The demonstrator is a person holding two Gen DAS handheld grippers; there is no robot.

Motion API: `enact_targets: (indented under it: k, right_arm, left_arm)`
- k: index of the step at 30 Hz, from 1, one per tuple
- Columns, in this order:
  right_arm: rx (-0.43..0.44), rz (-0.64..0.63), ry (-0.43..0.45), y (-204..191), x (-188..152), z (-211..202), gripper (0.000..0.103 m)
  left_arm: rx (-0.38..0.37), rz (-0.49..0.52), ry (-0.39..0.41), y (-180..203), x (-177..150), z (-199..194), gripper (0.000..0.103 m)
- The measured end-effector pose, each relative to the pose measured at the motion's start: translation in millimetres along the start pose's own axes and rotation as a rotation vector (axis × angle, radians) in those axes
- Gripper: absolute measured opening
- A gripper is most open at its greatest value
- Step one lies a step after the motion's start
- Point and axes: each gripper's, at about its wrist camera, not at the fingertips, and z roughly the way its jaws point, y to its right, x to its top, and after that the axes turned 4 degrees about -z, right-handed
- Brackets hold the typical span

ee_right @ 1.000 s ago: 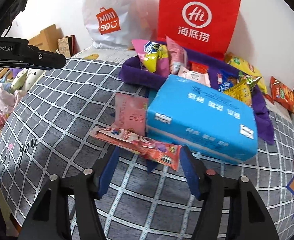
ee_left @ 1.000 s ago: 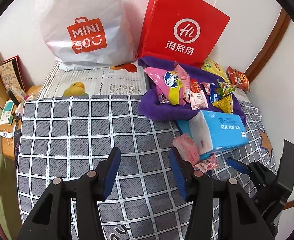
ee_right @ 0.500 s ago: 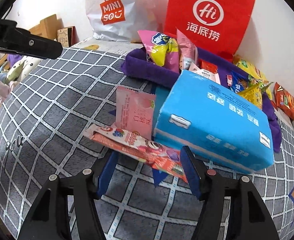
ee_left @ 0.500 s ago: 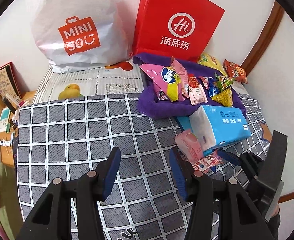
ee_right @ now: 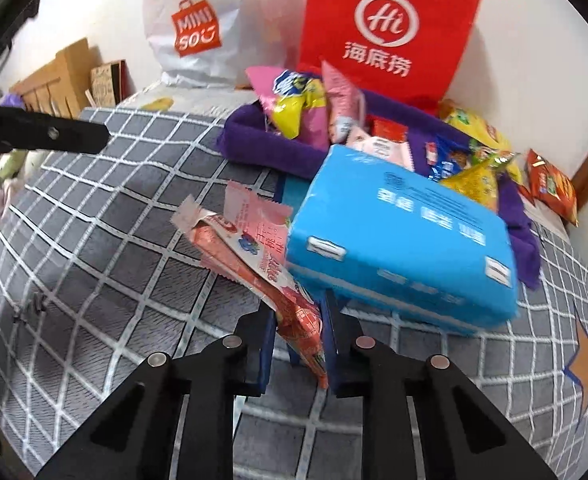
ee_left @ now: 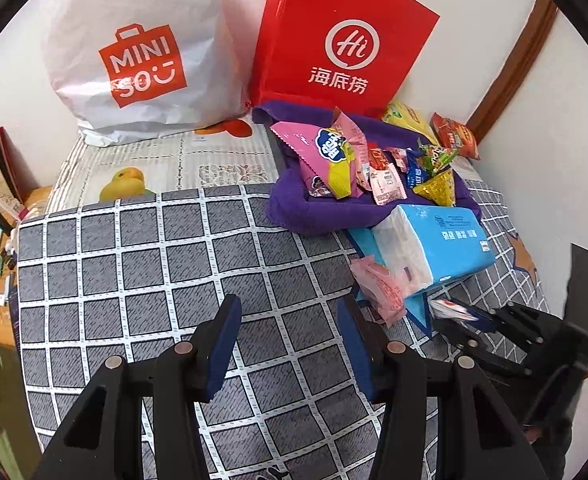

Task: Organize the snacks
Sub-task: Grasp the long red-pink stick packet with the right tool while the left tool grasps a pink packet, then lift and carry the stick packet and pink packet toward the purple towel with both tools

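Snacks filled the soft purple tray (ee_right: 254,148) by the wall, but one long red snack packet (ee_right: 294,308) was in our right gripper (ee_right: 297,344) — its blue pads pressed on the crinkly wrapper, lifting it off the checked blanket (ee_left: 134,272). Our left gripper (ee_left: 290,332) stayed spread wide, holding nothing, above bare blanket. A flat pink packet (ee_right: 254,216) leaned on the blue tissue pack (ee_right: 405,240), just beside the tray. We had open blanket to the left — bags stood along the far edge.
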Motion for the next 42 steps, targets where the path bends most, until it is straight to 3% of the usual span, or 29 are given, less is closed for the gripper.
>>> enact_targets:
  k: [8, 18, 27, 33, 42]
  right_arm:
    - [-0.076, 0.073, -0.044, 16.6, -17.1, -34.3, 0.02]
    - [-0.145, 0.296, -0.2, 69.3, -62.8, -35.8, 0.021]
    - [-0.093, 0.267, -0.167, 84.8, -61.3, -5.3, 0.03]
    - [-0.036, 0.259, -0.125, 92.9, -70.9, 2.9, 0.027]
    - [-0.136, 0.253, -0.061, 135.2, -99.3, -10.2, 0.027]
  left_arm:
    - [-0.063, 0.048, 0.001, 7.9, 0.0, -1.3, 0.048]
    - [-0.06, 0.034, -0.01, 18.3, -9.4, -0.1, 0.048]
    - [-0.003, 0.014, -0.035, 35.9, -20.2, 8.1, 0.048]
    - [-0.017, -0.019, -0.065, 56.6, -24.7, 31.6, 0.048]
    - [0.038, -0.088, -0.073, 81.5, -12.4, 83.2, 0.046]
